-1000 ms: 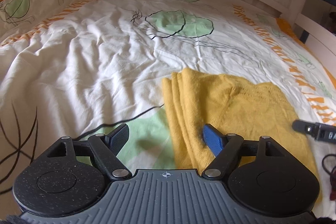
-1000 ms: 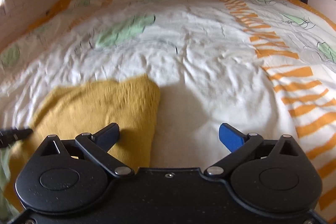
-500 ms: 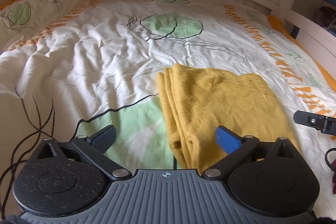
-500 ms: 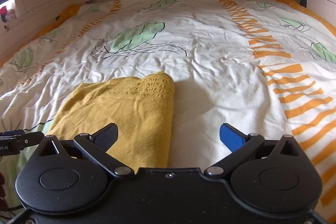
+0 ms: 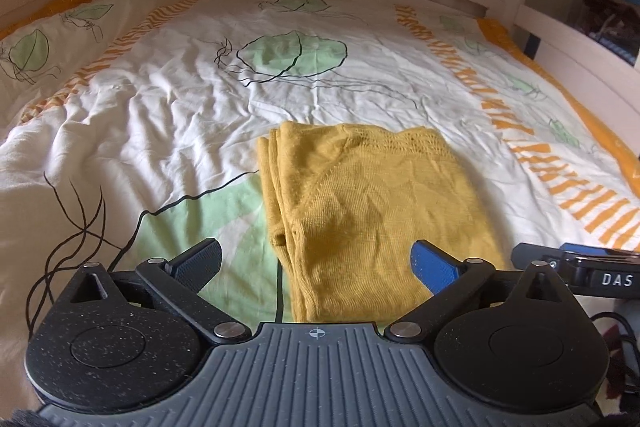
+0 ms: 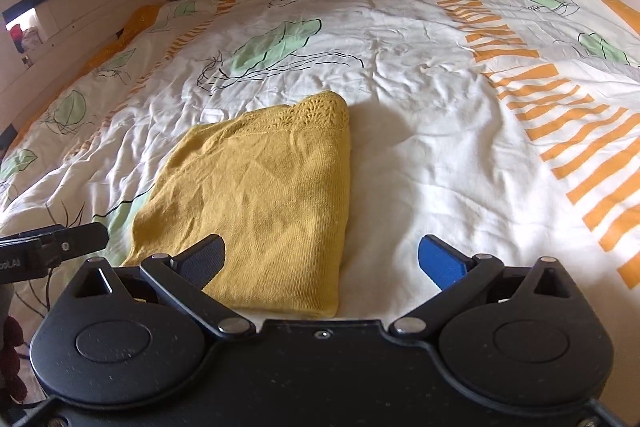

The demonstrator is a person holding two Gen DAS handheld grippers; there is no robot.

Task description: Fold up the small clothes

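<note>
While the folded mustard-yellow knitted garment is lying flat on the white bed cover with green leaf and orange stripe prints, filling the lower middle of both frames, the left gripper is hanging above its near edge, jaws having just been opening, now spread wide and gripping nothing. The right gripper is likewise gaping, empty.

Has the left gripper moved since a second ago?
Yes. The left gripper has backed away from the yellow garment; the green leaf print now appears farther off.
</note>
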